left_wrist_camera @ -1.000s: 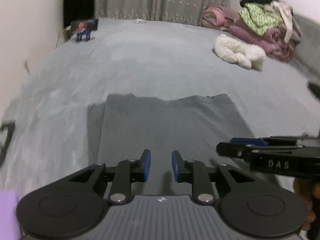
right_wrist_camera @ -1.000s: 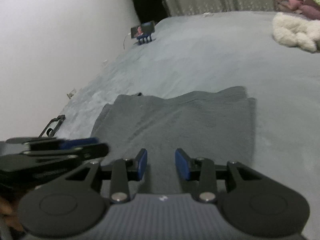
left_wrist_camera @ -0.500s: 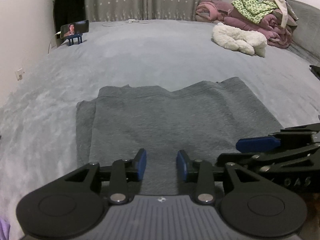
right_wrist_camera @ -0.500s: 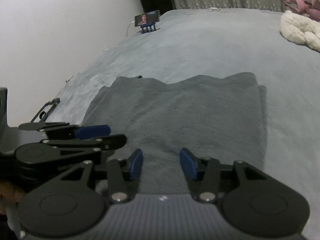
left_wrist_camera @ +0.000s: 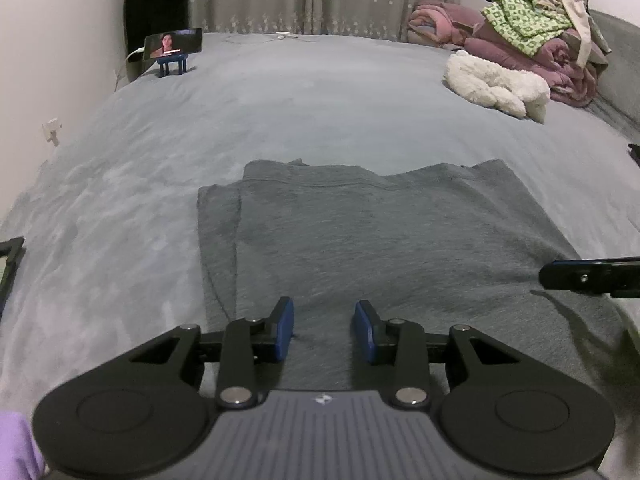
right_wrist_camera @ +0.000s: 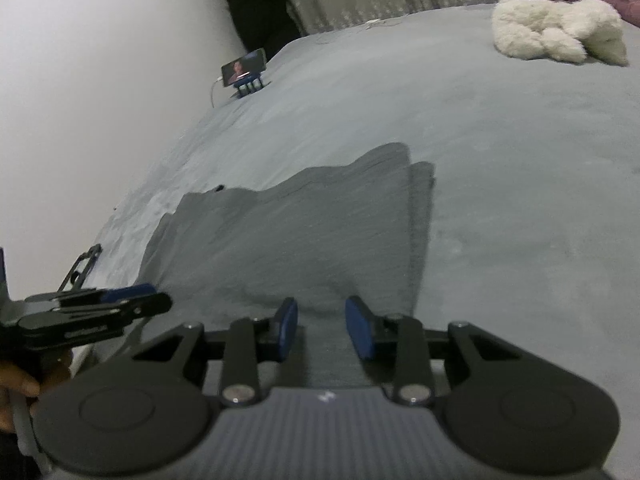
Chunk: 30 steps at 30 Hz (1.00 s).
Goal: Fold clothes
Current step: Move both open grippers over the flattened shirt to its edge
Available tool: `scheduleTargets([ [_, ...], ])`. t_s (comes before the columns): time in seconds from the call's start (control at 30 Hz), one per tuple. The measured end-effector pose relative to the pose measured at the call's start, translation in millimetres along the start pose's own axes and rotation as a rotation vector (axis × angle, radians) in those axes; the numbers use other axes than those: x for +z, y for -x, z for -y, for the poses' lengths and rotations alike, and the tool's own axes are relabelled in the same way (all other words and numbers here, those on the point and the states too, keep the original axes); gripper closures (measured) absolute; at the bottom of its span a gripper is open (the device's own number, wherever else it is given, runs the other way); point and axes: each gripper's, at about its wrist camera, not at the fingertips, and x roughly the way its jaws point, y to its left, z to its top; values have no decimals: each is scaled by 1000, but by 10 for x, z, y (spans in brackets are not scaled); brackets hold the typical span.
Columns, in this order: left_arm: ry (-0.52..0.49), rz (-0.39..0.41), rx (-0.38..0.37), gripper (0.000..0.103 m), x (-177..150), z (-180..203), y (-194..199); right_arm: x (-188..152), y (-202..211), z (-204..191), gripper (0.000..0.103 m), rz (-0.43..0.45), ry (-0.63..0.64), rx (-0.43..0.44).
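A dark grey garment (left_wrist_camera: 380, 232) lies flat on the grey bed, folded, with a narrow flap showing along its left side. My left gripper (left_wrist_camera: 323, 330) hovers open over its near edge, with nothing between the blue pads. My right gripper (right_wrist_camera: 322, 330) is also open above the garment (right_wrist_camera: 304, 240) near its right part. The right gripper's finger (left_wrist_camera: 588, 276) pokes in at the right of the left wrist view. The left gripper (right_wrist_camera: 100, 308) shows at the left of the right wrist view, held by a hand.
A phone on a blue stand (left_wrist_camera: 173, 50) plays at the bed's far left corner. A white fluffy item (left_wrist_camera: 496, 88) and a heap of pink and green clothes (left_wrist_camera: 532, 36) lie at the far right. A wall runs along the left.
Both grippers opened a little wider and drew apart sideways. The right gripper swung to the right, so the garment now sits further left in its view.
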Motion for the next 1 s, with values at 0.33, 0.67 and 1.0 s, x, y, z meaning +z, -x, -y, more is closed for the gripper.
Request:
scheduleTargets([
  [0.33,24,-8,33,69,20,-202,70,-48,121,111,73,16,-15,-22],
  [0.67,35,-37,126,60,-8,-282,81,-181,199,180,69,4,28,-113],
  [1.0,58,-24,176,60,-12,-401,271,-228,396,128,61,63,87,-214],
])
